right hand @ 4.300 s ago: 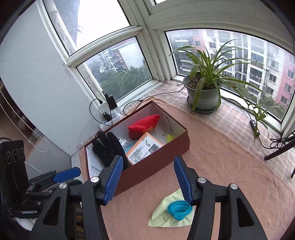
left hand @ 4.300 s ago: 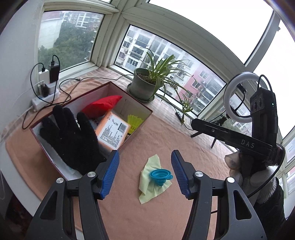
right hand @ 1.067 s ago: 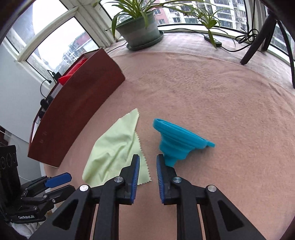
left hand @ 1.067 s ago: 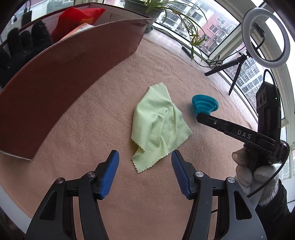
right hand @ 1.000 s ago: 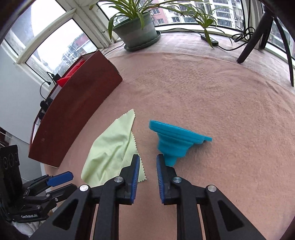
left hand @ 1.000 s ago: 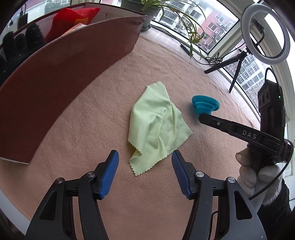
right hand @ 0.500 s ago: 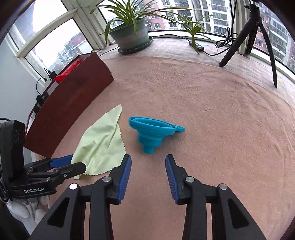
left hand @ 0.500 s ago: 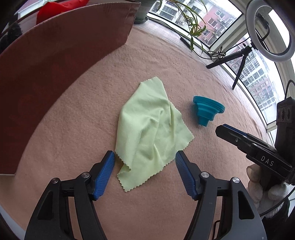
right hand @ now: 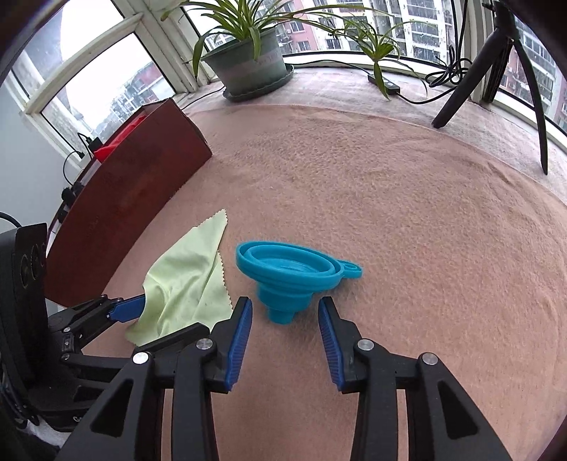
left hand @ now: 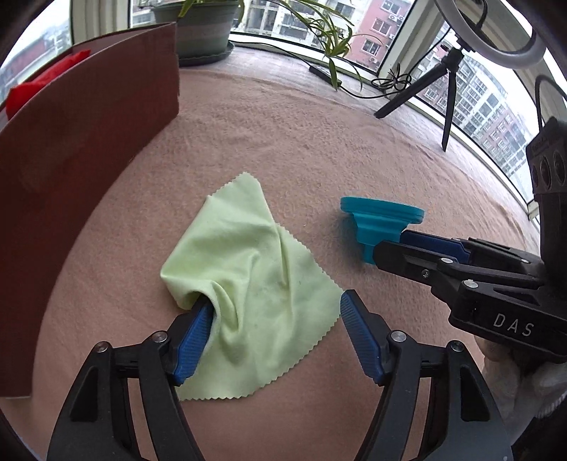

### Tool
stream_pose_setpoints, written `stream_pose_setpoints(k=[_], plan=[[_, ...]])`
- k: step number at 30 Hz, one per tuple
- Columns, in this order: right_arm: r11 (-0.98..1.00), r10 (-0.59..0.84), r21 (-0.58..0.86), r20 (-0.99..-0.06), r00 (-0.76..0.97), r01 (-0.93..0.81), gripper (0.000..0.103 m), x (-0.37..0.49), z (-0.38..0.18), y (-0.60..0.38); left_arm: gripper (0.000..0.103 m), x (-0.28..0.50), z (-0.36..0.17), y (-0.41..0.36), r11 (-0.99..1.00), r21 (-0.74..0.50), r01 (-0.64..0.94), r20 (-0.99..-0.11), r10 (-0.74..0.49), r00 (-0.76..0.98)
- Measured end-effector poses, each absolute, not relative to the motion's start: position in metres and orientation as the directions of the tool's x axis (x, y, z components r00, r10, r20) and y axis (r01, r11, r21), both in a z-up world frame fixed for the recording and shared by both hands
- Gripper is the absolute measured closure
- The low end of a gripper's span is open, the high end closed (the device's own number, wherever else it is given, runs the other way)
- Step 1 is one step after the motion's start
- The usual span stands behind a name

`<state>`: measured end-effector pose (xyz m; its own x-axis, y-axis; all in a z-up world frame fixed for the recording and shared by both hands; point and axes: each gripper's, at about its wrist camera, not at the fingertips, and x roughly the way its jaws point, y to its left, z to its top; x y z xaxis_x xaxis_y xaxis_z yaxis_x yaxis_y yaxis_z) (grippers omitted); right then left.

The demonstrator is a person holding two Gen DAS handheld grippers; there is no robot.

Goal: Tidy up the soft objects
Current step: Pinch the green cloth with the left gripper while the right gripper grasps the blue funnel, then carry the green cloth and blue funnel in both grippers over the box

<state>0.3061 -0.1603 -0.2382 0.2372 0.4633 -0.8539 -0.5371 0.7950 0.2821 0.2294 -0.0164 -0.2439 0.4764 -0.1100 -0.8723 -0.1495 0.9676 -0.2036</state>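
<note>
One left gripper (left hand: 273, 329) finger tip (blue-padded) under green cloth (left hand: 248, 283) fold.

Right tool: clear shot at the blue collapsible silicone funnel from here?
Probably yes. The right tool is open, with the blue collapsible silicone funnel's spout just ahead between its fingers. Nothing lies between them.

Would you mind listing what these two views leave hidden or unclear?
- Box contents: both views show only its outer wall; just a red item peeks over the rim.
- Left tongs: one fingertip sits under a fold of the green cloth.
- Blue funnel spout tip: left view, hidden behind the right tongs.
- Ring light: cut off by the top edge.
</note>
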Motion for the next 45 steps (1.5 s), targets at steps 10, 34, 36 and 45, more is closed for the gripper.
stream_pose_setpoints(k=[10, 34, 36, 45], plan=[[0.791, 0.465, 0.295, -0.859, 0.213, -0.536, 0.065, 0.320, -0.243, -0.155, 0.026, 0.241, -0.251, -0.037, 0.993, -0.016, -0.120, -0.874, 0.045, 0.484], [0.786, 0.441, 0.237, -0.862, 0.251, -0.571, 0.066, 0.323, -0.250, -0.130, 0.098, 0.237, -0.247, 0.007, 0.952, -0.144, -0.269, -0.848, 0.021, 0.530], [0.787, 0.442, 0.235, -0.860, 0.256, -0.571, 0.068, 0.324, -0.250, -0.129, 0.098, 0.236, -0.247, 0.007, 0.950, -0.153, -0.272, -0.848, 0.016, 0.530], [0.792, 0.455, 0.243, -0.846, 0.277, -0.560, 0.074, 0.318, -0.247, -0.138, 0.099, 0.217, -0.242, 0.012, 0.936, -0.218, -0.275, -0.845, -0.040, 0.534]])
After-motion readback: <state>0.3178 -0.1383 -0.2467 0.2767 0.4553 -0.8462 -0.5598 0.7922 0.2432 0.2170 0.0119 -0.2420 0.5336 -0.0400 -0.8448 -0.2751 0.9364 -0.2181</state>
